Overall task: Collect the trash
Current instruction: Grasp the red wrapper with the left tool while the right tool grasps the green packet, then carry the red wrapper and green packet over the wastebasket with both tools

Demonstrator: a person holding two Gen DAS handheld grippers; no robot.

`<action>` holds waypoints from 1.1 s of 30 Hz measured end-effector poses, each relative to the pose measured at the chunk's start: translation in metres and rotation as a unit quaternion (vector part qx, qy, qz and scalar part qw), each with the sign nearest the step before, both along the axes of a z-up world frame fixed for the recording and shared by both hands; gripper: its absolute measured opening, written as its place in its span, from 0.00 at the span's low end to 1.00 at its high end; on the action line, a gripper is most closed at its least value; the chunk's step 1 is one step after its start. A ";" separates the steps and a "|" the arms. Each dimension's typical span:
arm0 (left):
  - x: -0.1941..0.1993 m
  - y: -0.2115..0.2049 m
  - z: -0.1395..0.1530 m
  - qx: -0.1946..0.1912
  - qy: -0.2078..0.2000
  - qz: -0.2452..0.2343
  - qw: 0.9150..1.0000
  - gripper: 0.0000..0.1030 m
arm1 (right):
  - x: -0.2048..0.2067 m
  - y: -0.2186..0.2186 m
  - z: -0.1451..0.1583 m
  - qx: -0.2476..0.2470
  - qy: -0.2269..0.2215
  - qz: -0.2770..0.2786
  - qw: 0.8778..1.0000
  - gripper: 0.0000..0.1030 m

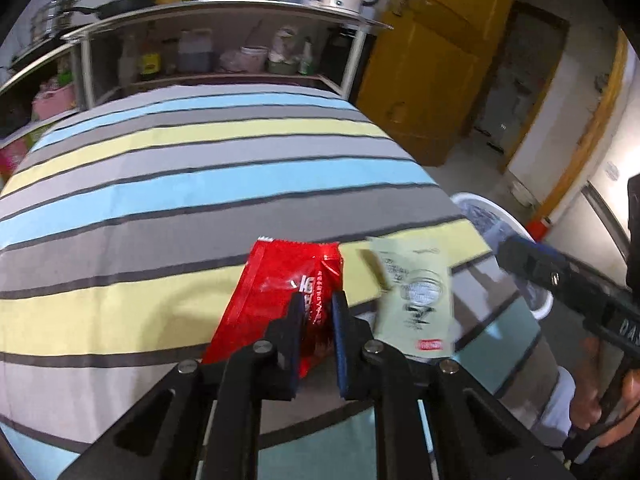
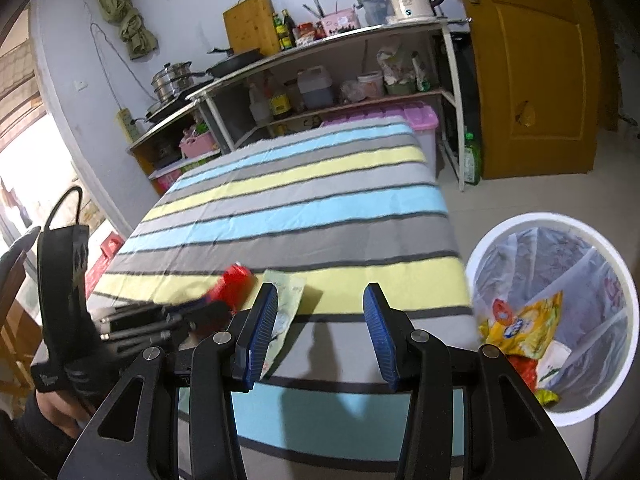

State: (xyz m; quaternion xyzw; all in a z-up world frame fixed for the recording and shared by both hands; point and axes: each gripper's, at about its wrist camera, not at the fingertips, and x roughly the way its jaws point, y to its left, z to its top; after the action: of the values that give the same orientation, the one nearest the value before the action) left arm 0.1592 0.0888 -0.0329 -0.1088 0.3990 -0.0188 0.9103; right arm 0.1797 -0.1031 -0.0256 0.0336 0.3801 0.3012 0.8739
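Your left gripper point(image 1: 317, 302) is clamped on the red wrapper point(image 1: 280, 292): the two fingers pinch its near right part, and the rest of the packet fans out from the tips toward 10 and 11 o'clock, over a yellow stripe of the tabletop point(image 1: 180, 184). In the right wrist view the same wrapper shows only as a small red patch point(image 2: 236, 282) past the left gripper's black body point(image 2: 160, 320), at about 9 o'clock from your right gripper.

The pale green packet point(image 1: 416, 300) lies flat near the tabletop's near right edge, just beside the red wrapper, at 2 o'clock from your left gripper's tips. Whether the two packets touch is not clear, since the frame is blurred there. From the right wrist camera, that packet point(image 2: 286, 300) sits just past the left finger's blue pad point(image 2: 260, 328), partly hidden behind it, at about 10 o'clock from the midpoint of the gap.

Your right gripper point(image 2: 320, 296) stands wide open with nothing between its fingers; only striped cloth shows in the gap.

The white trash bin point(image 2: 624, 280) stands on the floor off the tabletop's right edge, at 3 o'clock from your right gripper. It is lined with a clear bag and already holds a yellow wrapper point(image 2: 524, 324) along with other scraps. In the left wrist view only part of the bin's rim point(image 1: 476, 200) shows, at 1 o'clock beyond the pale green packet.
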 end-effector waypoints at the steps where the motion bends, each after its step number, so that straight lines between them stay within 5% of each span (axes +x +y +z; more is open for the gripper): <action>1: -0.002 0.004 0.000 0.000 -0.002 0.008 1.000 0.13 | 0.000 0.003 -0.002 0.000 0.005 0.003 1.000 0.45; 10: -0.017 0.035 0.000 -0.001 -0.020 0.046 0.999 0.11 | 0.010 0.041 -0.027 -0.009 0.051 0.026 0.998 0.48; 17: -0.018 0.037 -0.004 -0.010 -0.026 0.037 0.999 0.11 | 0.013 0.069 -0.033 -0.062 0.041 0.025 0.997 0.48; 20: -0.016 0.037 -0.007 -0.013 -0.018 0.031 0.999 0.11 | 0.010 0.076 -0.034 -0.086 0.029 0.027 0.996 0.23; 33: -0.017 0.027 -0.002 -0.001 -0.020 0.024 1.000 0.08 | 0.003 0.051 -0.015 -0.057 -0.002 0.012 0.998 0.16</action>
State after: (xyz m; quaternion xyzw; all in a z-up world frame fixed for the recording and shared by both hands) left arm 0.1422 0.1154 -0.0352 -0.1184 0.3777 0.0004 0.9183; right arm 0.1831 -0.0516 -0.0404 -0.0215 0.3951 0.2892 0.8717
